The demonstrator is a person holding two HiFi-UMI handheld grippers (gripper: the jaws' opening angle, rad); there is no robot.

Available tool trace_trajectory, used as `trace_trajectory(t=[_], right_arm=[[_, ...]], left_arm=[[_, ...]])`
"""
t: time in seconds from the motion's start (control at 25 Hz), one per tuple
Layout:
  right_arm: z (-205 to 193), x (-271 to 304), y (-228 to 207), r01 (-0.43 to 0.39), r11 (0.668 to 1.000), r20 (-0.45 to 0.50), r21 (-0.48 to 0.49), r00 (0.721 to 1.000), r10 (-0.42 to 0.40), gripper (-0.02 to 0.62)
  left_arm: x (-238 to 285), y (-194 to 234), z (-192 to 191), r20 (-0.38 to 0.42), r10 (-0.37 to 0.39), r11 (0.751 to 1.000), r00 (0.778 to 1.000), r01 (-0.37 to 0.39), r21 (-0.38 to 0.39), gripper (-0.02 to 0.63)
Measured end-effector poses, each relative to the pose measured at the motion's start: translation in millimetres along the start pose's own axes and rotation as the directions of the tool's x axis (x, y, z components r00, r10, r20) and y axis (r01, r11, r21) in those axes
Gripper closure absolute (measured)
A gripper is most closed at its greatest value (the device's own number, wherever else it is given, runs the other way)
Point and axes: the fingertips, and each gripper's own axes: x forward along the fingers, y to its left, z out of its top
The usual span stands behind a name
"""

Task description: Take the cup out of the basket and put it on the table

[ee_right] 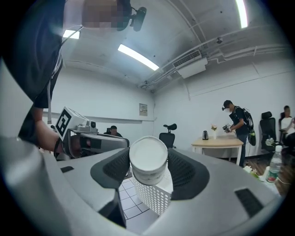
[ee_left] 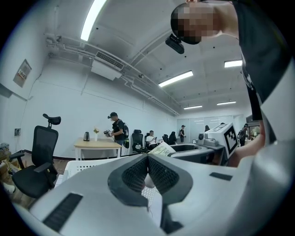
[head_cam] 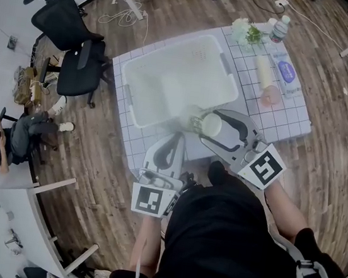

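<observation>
Office, grid-top table [head_cam: 284, 121]: cup [ee_right: 148, 159] over corner of basket [ee_right: 154, 198].
R gripper [ee_right: 148, 173] clamps cup; L gripper [ee_left: 147, 171] jaws together, empty. Clear rim, set upright beside basket.

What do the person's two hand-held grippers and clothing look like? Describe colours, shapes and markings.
The left hand-held gripper and right hand-held gripper share pale grey, rounded shells with dark textured pads. Each carries a cube bearing black-and-white square markers. The person wears a black top.
</observation>
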Motion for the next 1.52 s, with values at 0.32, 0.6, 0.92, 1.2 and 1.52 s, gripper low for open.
trace_trajectory(t=[0.32, 0.6, 0.92, 1.2, 1.52], right_arm=[[-2, -7, 60, 0.033, 0.999, -0.019, -0.028, 0.999, -0.034, 0.328], [1, -19, 130, 0.063, 0.998, -0.01, -0.026, 0.998, -0.064, 0.328], [-2, -50, 188, 0.125, 0.992, -0.007, -0.007, 0.992, -0.125, 0.328], [-2, -75, 211, 0.129, 0.991, 0.004, -0.019, 0.992, -0.129, 0.328], [7, -100, 199, 0.115, 0.993, -0.006, -0.008, 0.993, -0.115, 0.328]], left_arm=[[-61, -7, -8, 0.004, -0.03, 0.999, 1.0, 0.03, 0.011, 0.597], [-129, -21, -15, 0.017, -0.052, 0.999, 0.999, 0.052, 0.002, 0.597], [-184, -48, -27, 0.017, -0.098, 0.995, 0.995, 0.098, -0.007, 0.597], [-203, -71, -26, 0.027, -0.102, 0.995, 0.994, 0.102, 0.001, 0.597], [-189, -85, -15, 0.038, -0.081, 0.996, 0.996, 0.082, -0.019, 0.597]])
